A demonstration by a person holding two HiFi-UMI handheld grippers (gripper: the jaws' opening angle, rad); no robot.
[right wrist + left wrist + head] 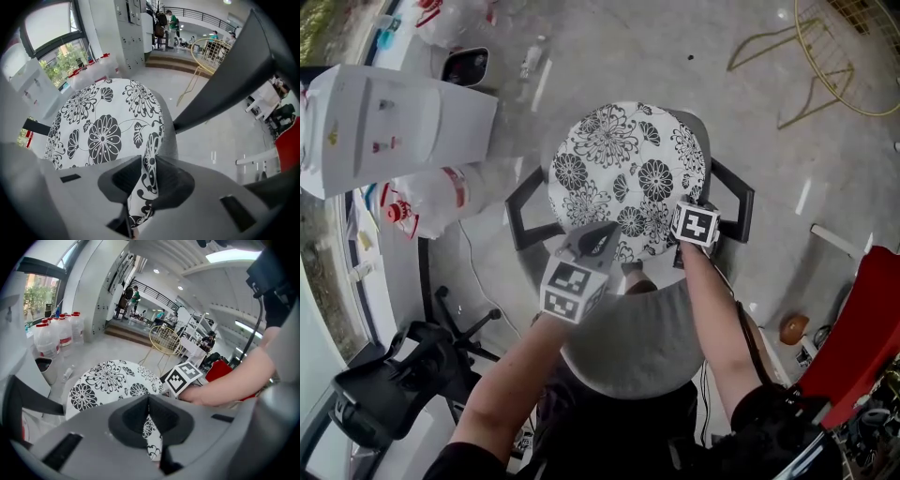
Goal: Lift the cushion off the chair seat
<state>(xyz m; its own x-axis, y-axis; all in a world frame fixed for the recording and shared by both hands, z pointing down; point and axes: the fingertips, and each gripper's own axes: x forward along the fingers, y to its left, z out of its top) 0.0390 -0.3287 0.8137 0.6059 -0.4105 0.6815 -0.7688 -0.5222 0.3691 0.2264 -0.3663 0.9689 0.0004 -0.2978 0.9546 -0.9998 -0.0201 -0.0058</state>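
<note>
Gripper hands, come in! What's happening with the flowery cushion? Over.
Left gripper shut on near edge of cushion. Right gripper shut on it too. Cushion lies on chair seat, nothing on top. Armrests flank it; lift path looks open.

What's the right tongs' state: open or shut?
Shut on the cushion: the right tongs pinch its floral edge, no gap showing.

Round black-and-white floral cushion [628, 173] lies on grey chair seat [168, 124].
</note>
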